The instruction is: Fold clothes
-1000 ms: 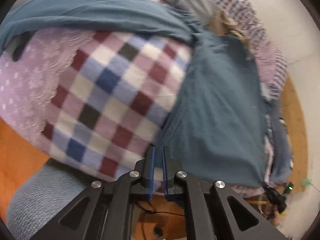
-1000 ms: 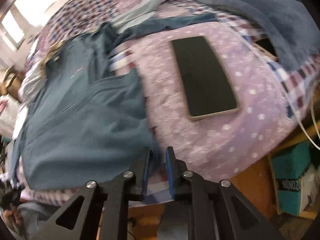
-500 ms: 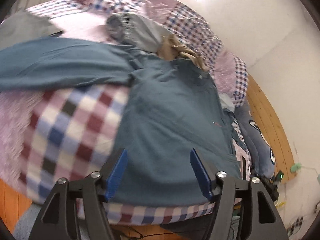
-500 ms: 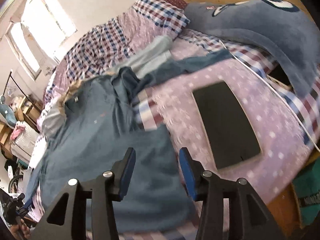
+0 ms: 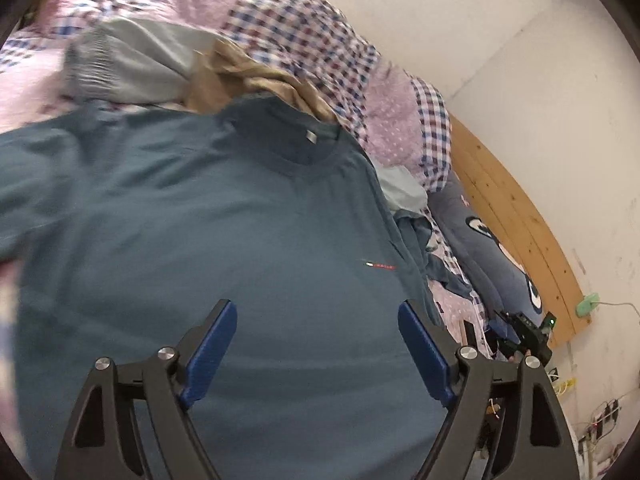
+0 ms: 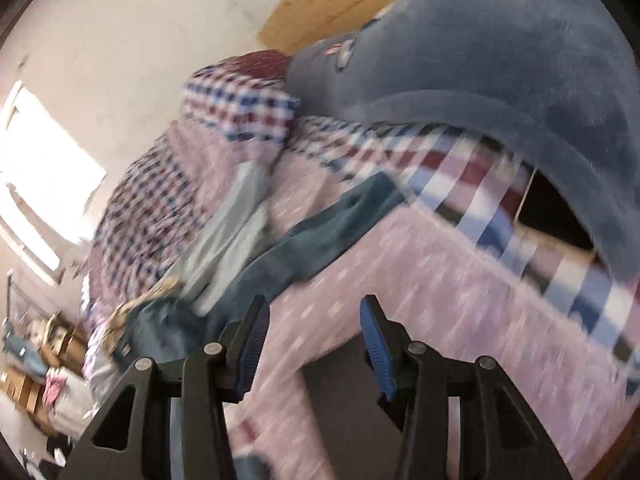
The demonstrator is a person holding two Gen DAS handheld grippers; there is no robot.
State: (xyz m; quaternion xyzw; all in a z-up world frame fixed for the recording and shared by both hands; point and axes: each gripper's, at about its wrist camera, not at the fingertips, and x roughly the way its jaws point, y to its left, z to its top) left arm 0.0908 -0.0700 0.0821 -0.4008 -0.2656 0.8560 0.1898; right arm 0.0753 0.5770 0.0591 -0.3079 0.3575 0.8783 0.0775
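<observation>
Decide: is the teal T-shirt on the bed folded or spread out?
Spread out: the teal T-shirt lies flat, collar and chest both showing.

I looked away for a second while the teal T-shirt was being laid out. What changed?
Both grippers let go of the shirt's hem and swung up the bed: the left gripper, still opening, now faces the teal T-shirt chest; the right gripper faces its sleeve. The shirt stays spread on the quilt.

Teal, lilac and checks on a wooden bed

A teal T-shirt (image 5: 224, 248) with a small red-and-white chest mark fills the frame centre; a tan garment (image 5: 256, 76) and pale grey garment (image 5: 136, 60) are seen upper left, a lilac dotted and red-blue-white checked quilt (image 5: 316, 36) above, and a slate-blue plush cushion (image 6: 500, 52) in the right-wrist frame's upper right.
</observation>
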